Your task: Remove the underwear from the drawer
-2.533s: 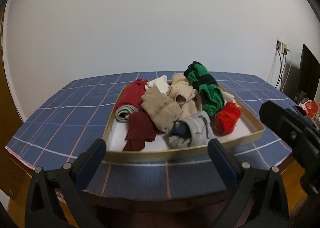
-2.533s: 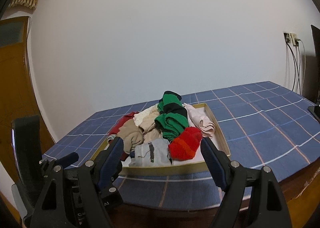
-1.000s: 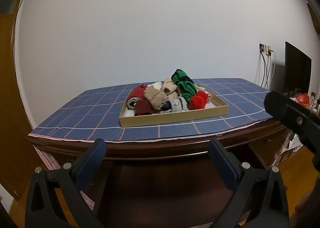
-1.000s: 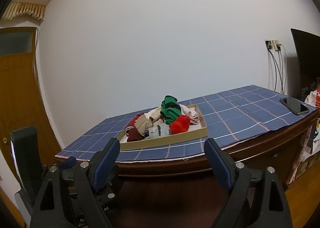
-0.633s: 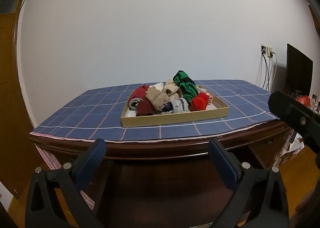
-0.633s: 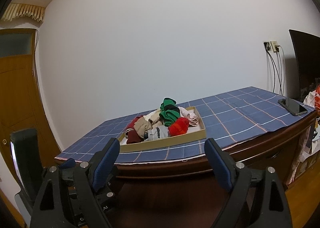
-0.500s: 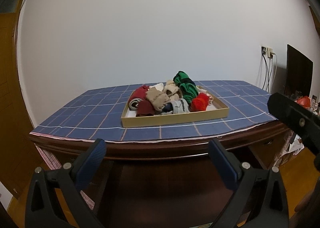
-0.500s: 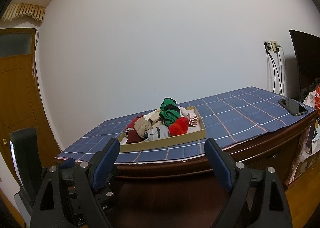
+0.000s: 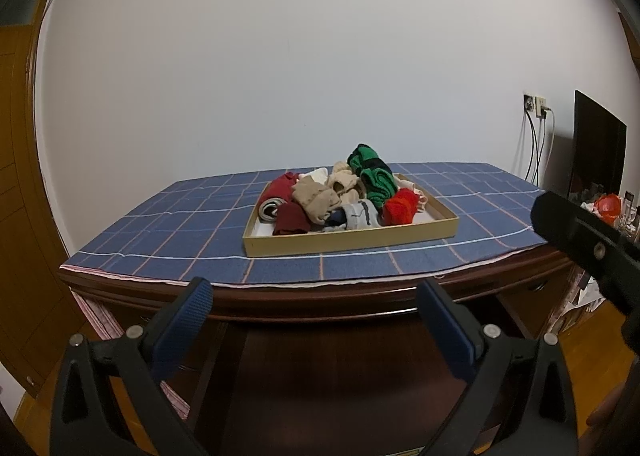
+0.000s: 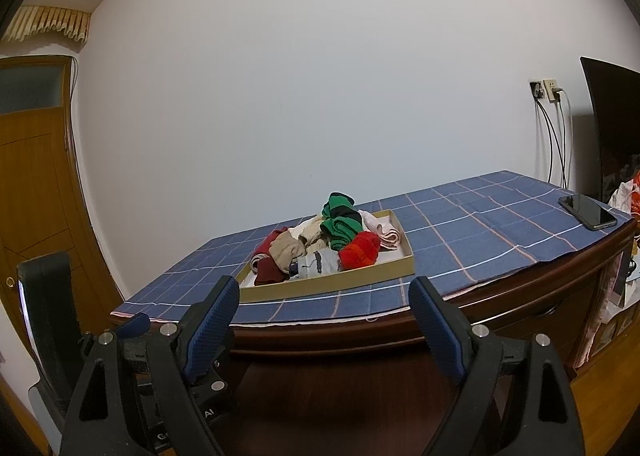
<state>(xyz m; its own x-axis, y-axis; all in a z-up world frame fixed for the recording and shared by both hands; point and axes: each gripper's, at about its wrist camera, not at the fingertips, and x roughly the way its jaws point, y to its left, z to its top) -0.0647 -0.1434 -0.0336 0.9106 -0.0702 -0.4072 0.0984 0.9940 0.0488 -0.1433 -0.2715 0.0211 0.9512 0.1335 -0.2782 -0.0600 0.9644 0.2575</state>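
Broadly, a dark wooden table (image 9: 360, 308) fills the middle of both wrist views, its top covered by a blue checked cloth (image 9: 192, 224) with pale lines. On the cloth, toward the middle of the table, sits a shallow tan cardboard drawer (image 9: 348, 242), and the underwear (image 9: 340, 196) lies heaped inside it: dark red pieces at the left end, beige ones in the centre, a green and black striped roll (image 10: 340, 222) toward the back, a bright red bundle (image 10: 360, 250) near the right front, and a grey piece at the front edge. A black phone (image 10: 587, 211) rests on the cloth near the table's right corner, well apart from the drawer. Both tools hang in front of the table edge, short of the drawer. The left gripper (image 9: 316, 310) has its blue-padded jaws spread wide with nothing between them. The right gripper (image 10: 324, 306) likewise stands wide apart and empty.
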